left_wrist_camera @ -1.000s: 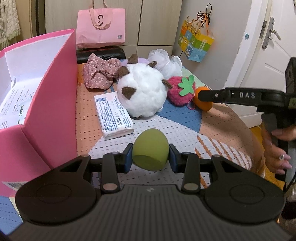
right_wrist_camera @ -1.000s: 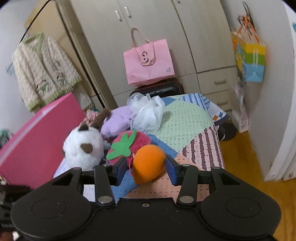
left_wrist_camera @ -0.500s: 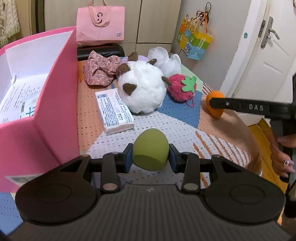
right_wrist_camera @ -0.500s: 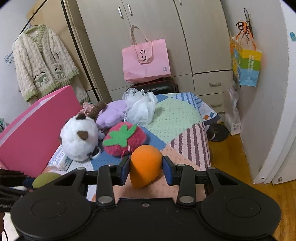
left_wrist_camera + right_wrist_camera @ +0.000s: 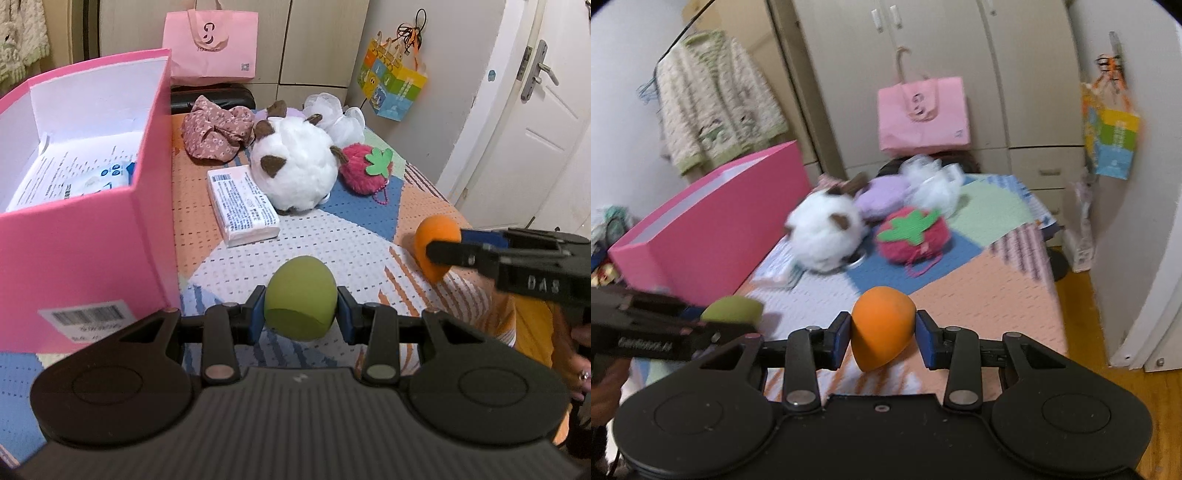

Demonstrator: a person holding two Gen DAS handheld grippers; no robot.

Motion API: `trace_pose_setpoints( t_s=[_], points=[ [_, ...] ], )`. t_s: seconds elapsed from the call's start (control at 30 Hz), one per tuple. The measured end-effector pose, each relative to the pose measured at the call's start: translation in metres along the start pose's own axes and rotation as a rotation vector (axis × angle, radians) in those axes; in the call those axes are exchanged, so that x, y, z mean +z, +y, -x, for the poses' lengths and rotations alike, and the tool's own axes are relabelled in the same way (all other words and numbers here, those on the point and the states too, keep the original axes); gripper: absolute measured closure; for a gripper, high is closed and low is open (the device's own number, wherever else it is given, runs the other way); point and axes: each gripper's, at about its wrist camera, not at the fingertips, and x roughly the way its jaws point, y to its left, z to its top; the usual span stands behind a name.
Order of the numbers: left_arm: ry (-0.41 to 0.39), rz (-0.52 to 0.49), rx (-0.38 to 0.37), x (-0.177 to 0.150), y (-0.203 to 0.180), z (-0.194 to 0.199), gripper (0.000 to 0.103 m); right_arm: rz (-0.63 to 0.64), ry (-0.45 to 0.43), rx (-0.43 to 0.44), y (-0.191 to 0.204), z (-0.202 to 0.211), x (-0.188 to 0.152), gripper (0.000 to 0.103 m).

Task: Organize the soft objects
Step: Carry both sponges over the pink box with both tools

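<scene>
My left gripper [image 5: 301,317] is shut on a green egg-shaped sponge [image 5: 301,295], held above the patterned table mat beside the open pink box [image 5: 92,236]. My right gripper [image 5: 882,338] is shut on an orange egg-shaped sponge [image 5: 881,326], held over the mat's right side; it also shows in the left wrist view [image 5: 436,240]. The green sponge shows in the right wrist view [image 5: 733,308]. A white plush [image 5: 291,166], a red strawberry plush [image 5: 364,168], a floral scrunchie [image 5: 216,129] and a white mesh puff [image 5: 334,114] lie further back.
A tissue pack [image 5: 242,203] lies left of the white plush. The pink box holds printed paper [image 5: 70,177]. A purple cushion [image 5: 882,194] sits behind the plush. A pink bag [image 5: 210,44] and cupboards stand behind the table. The table edge drops off at right [image 5: 1056,295].
My right gripper has carried the orange sponge toward me and to the left, closer to the left gripper. The left gripper has risen, so the box's inside now shows.
</scene>
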Motion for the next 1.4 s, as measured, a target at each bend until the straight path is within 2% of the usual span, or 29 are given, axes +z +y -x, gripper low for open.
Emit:
trace_pose_setpoints(
  t_s=[0.27, 0.5, 0.67, 0.9, 1.07, 1.2, 1.4],
  points=[
    [0.021, 0.018, -0.024, -0.005, 0.019, 0.018, 0.065, 0.051, 0.084, 0.072, 0.032, 0.008, 0.002, 0.06],
    [0.066, 0.027, -0.044, -0.012, 0.038, 0.039, 0.065, 0.09, 0.169, 0.195, 0.059, 0.007, 0.008, 0.06],
    [0.126, 0.032, -0.067, -0.014, 0.053, 0.056, 0.065, 0.114, 0.228, 0.286, 0.081, -0.002, 0.014, 0.06],
    [0.177, -0.02, -0.058, -0.011, 0.067, 0.085, 0.065, 0.145, 0.295, 0.407, 0.115, -0.01, 0.03, 0.06],
    [0.189, -0.044, -0.076, -0.001, 0.076, 0.107, 0.065, 0.181, 0.304, 0.451, 0.138, -0.013, 0.045, 0.06],
    [0.133, -0.091, -0.082, 0.01, 0.08, 0.123, 0.065, 0.216, 0.272, 0.454, 0.156, -0.011, 0.06, 0.06],
    [0.032, -0.123, -0.098, 0.03, 0.088, 0.135, 0.065, 0.275, 0.155, 0.447, 0.177, -0.001, 0.087, 0.06]
  ],
)
